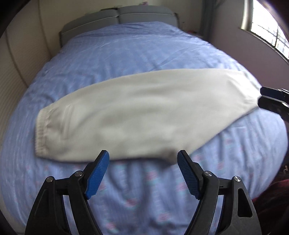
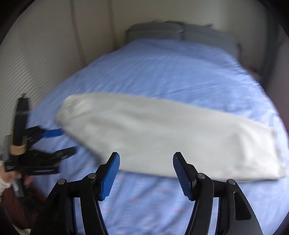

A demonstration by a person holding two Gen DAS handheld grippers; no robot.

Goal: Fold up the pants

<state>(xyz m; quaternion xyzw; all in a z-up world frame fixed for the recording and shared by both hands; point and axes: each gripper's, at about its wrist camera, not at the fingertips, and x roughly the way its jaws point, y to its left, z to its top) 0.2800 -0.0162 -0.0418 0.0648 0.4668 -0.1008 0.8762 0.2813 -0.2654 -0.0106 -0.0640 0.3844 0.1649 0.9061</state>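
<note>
Cream-white pants [image 1: 144, 112] lie folded lengthwise across a blue bedsheet [image 1: 126, 54], with the gathered elastic end [image 1: 40, 130] at the left. My left gripper [image 1: 143, 156] hovers open just in front of the near edge of the pants, with nothing between its blue pads. In the right wrist view the pants [image 2: 171, 137] stretch from upper left to lower right. My right gripper [image 2: 146, 157] is open and empty above their near edge. The right gripper [image 1: 261, 97] also shows at the right end of the pants. The left gripper [image 2: 66, 142] appears beside their left end.
The bed [image 2: 171, 72] has a grey headboard [image 1: 117, 16] at the far end. A ribbed cream wall panel [image 1: 10, 81] runs along the left and a window [image 1: 267, 23] is at the right. Dark red fabric [image 1: 271, 198] lies at the near right. A hand [image 2: 10, 179] holds the left tool.
</note>
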